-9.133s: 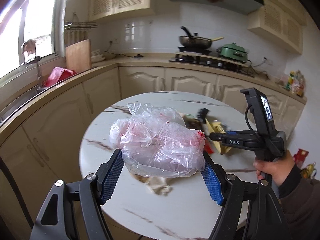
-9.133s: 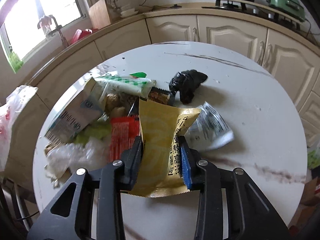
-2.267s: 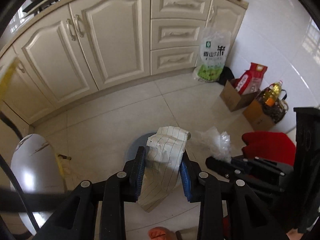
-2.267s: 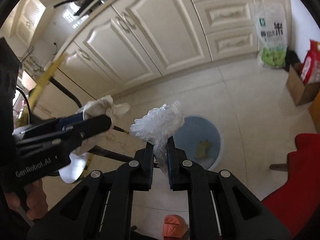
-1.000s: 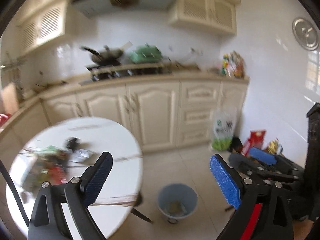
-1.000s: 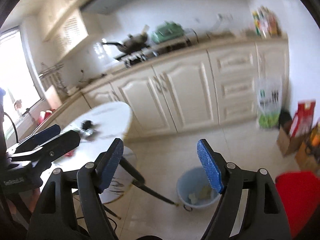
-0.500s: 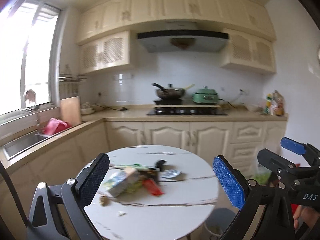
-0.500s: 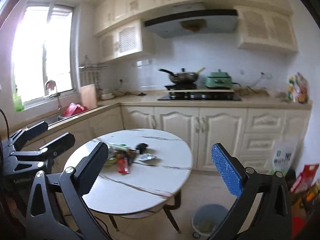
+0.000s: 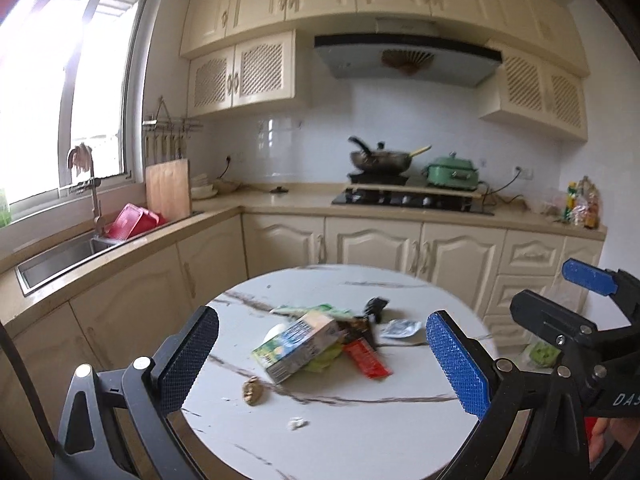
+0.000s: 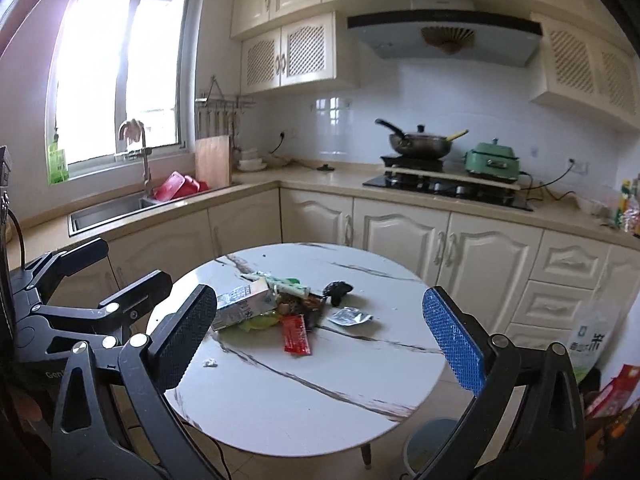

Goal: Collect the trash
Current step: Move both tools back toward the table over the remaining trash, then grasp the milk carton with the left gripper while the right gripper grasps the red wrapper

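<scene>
The blue bin [image 10: 428,446] shows only a sliver behind the round table [image 10: 280,392] and the right gripper's arm. Print on the carton [image 9: 298,344] is blurred, and the wrappers beneath it are largely covered.

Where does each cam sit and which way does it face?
Left wrist: on the left tongs, open, facing the round table and stove wall; right tongs at right edge.
Right wrist: on the right tongs, open, same heading from further right; left tongs at left edge.
Shared: table, carton, red wrapper.
</scene>
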